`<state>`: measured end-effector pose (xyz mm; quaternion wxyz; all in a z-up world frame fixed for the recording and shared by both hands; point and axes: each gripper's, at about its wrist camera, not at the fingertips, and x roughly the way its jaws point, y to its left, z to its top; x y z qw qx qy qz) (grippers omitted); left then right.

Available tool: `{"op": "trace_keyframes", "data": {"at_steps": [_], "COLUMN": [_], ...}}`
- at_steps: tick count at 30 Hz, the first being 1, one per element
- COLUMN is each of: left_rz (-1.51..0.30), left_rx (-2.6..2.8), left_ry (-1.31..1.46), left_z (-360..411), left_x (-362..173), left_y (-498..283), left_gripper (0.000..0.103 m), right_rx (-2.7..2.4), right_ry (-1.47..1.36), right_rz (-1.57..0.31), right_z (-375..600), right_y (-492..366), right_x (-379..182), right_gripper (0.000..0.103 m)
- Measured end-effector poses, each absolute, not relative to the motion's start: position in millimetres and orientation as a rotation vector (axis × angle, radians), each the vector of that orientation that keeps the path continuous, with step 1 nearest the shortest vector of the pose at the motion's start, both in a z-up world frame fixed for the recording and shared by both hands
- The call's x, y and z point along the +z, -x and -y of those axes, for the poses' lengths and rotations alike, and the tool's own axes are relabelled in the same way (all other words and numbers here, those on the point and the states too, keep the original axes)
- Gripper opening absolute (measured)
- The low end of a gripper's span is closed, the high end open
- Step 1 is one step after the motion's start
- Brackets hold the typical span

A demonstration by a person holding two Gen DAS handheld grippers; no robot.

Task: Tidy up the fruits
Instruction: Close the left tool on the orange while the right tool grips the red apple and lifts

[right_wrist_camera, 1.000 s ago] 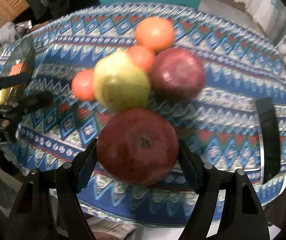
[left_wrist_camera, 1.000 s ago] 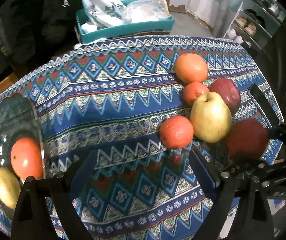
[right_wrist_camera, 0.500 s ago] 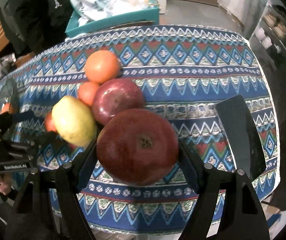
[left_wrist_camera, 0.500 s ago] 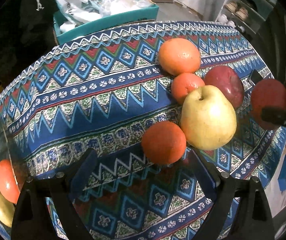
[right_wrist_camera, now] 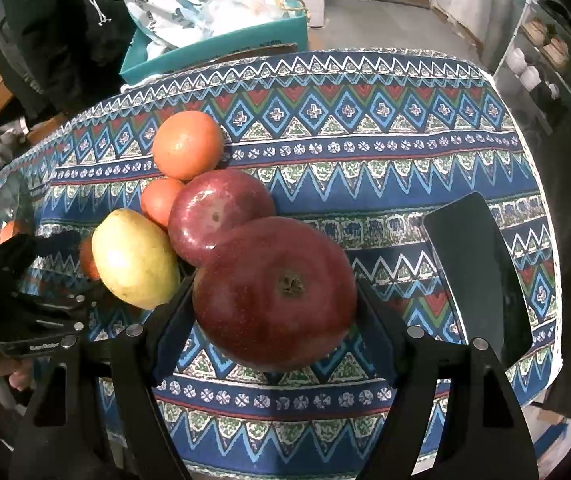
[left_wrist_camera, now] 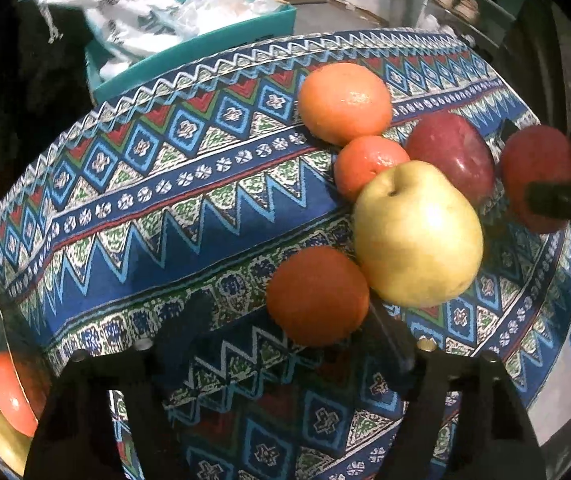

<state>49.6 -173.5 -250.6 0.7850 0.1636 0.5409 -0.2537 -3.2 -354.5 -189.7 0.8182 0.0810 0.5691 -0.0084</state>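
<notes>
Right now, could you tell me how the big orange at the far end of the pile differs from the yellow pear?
The big orange is round and orange; the yellow pear is elongated and pale yellow. The pear looks larger and shows a stem dimple. Both rest on the tablecloth, ungripped.

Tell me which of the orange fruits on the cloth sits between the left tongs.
The darker orange nearest the camera, touching the yellow pear. The left tongs are closing around it; the two other oranges lie farther back, beside the red apple.
</notes>
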Motion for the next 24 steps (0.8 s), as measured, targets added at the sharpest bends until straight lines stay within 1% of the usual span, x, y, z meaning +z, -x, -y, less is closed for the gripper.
{"op": "trace_keyframes", "data": {"at_steps": [1,2,3,4,13,24], "left_rz": [-1.162,-1.157,-1.155,-1.156,-1.157,-1.089], "left_rx": [-0.558,-0.567,-0.584,-0.596,-0.557,-0.529], "left_ry": [-0.364,-0.371,-0.374,-0.376,-0.323,-0.214], "left_z": [175.6,177.3,179.1,179.6,162.3,141.6], "left_x": [-251.1,-251.0,-250.9,-250.1,-241.9,-190.3], "left_y": [-48.8,-47.3,-45.7,-44.6,-48.5,-46.2], "left_gripper": [0.069,0.062,0.052,0.046,0.044,0.044], "right_rx": [-0.016,-0.015,-0.014,-0.013,-0.012,-0.017], "right_ry": [-0.172,-0.172,-0.172,-0.171,-0.146,-0.094], "right_rz": [-1.213,-1.213,-1.214,-1.214,-1.187,-1.102], "right_z": [354.3,353.6,353.0,352.5,348.9,339.8], "right_y": [2.4,2.0,1.9,1.6,0.1,-1.0], "right_x": [-189.9,-190.0,-190.1,-190.0,-182.0,-151.4], "right_gripper": [0.076,0.076,0.076,0.076,0.076,0.076]}}
